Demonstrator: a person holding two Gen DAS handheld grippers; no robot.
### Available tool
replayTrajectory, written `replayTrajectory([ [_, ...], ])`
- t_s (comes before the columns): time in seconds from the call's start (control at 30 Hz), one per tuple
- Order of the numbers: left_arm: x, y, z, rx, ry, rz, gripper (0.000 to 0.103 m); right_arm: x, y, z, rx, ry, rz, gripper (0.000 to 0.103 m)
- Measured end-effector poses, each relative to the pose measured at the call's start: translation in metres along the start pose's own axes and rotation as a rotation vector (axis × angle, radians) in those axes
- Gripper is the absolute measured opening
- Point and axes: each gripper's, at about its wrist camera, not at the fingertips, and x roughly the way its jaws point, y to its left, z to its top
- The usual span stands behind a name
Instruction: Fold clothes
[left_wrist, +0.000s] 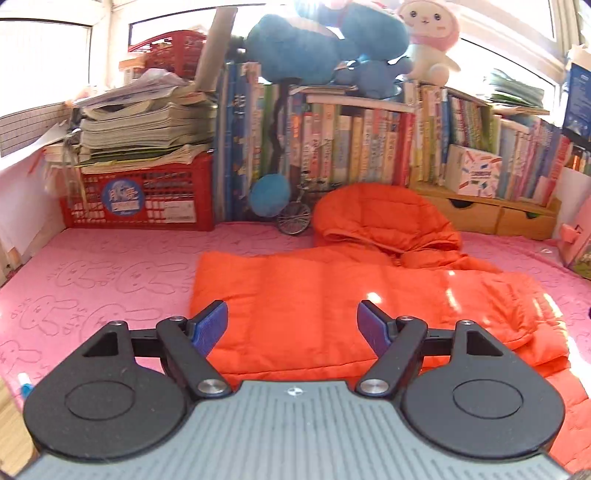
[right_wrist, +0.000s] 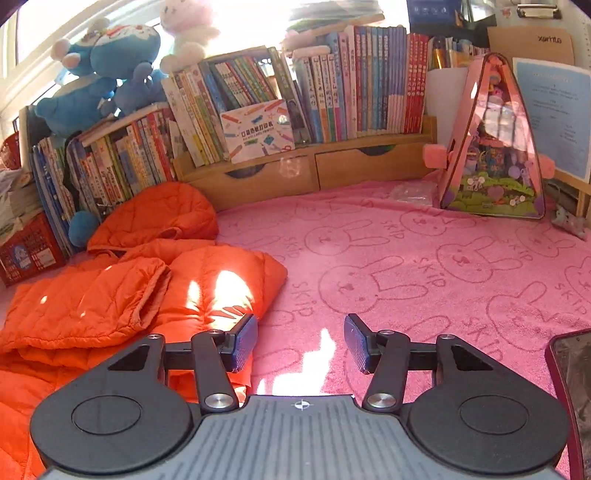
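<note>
An orange quilted hooded jacket (left_wrist: 332, 288) lies on the pink rabbit-print blanket (left_wrist: 92, 280), sleeves folded in over the body, hood (left_wrist: 380, 218) at the far end. My left gripper (left_wrist: 291, 325) is open and empty, hovering just above the jacket's near part. In the right wrist view the jacket (right_wrist: 110, 295) lies at the left, with a folded sleeve on top. My right gripper (right_wrist: 300, 341) is open and empty over the bare blanket (right_wrist: 424, 266), its left finger beside the jacket's right edge.
A red crate (left_wrist: 140, 199) stacked with papers stands far left. Rows of books (left_wrist: 351, 144) with plush toys (left_wrist: 306, 44) on top line the back. Wooden drawers (right_wrist: 306, 173) and a pink triangular toy pack (right_wrist: 495, 147) stand at the far right. A dark phone (right_wrist: 572, 387) lies near right.
</note>
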Motion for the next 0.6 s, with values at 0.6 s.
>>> replayTrajectory([
  [0.6,0.107,-0.081,-0.04,0.12,0.078,-0.147,0.089,0.197,0.092,0.135,-0.152,0.017,0.174,0.099],
])
